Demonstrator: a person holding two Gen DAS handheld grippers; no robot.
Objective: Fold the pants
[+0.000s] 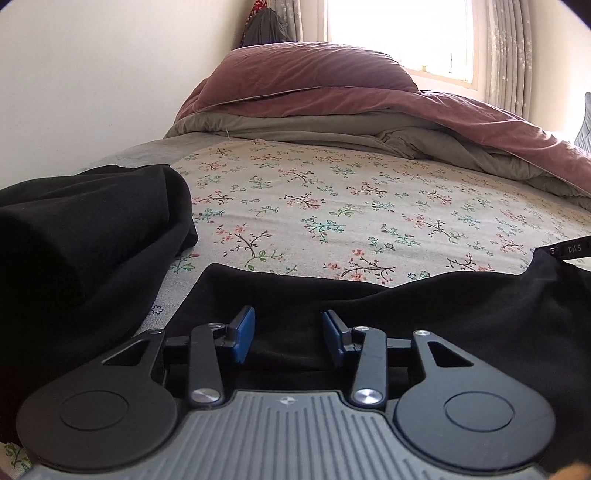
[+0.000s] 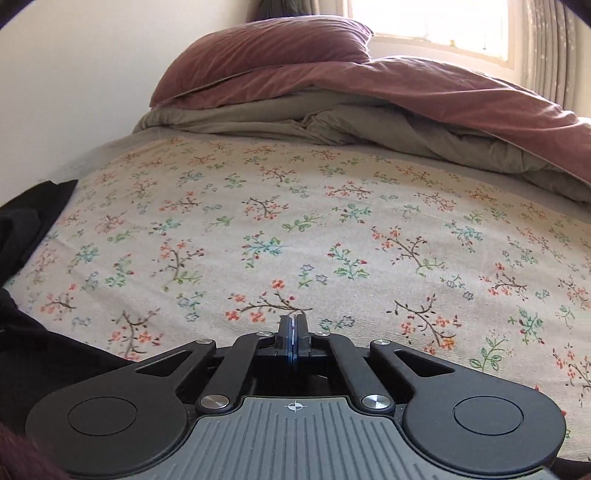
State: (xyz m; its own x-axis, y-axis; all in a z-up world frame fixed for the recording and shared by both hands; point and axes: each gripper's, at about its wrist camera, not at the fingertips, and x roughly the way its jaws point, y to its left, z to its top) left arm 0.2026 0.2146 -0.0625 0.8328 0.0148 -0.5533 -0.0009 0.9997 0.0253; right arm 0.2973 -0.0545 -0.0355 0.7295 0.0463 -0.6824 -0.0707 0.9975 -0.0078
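The black pants lie on the floral bedsheet. In the left wrist view they spread across the near edge and bunch up at the left. My left gripper is open, its blue pads standing over the black cloth with nothing between them. In the right wrist view the pants show only at the left edge. My right gripper is shut with its pads pressed together; no cloth shows between them. It sits low over the bare sheet.
A maroon and grey duvet with a maroon pillow is piled at the far end of the bed. A white wall runs along the left side. A bright window with curtains is behind.
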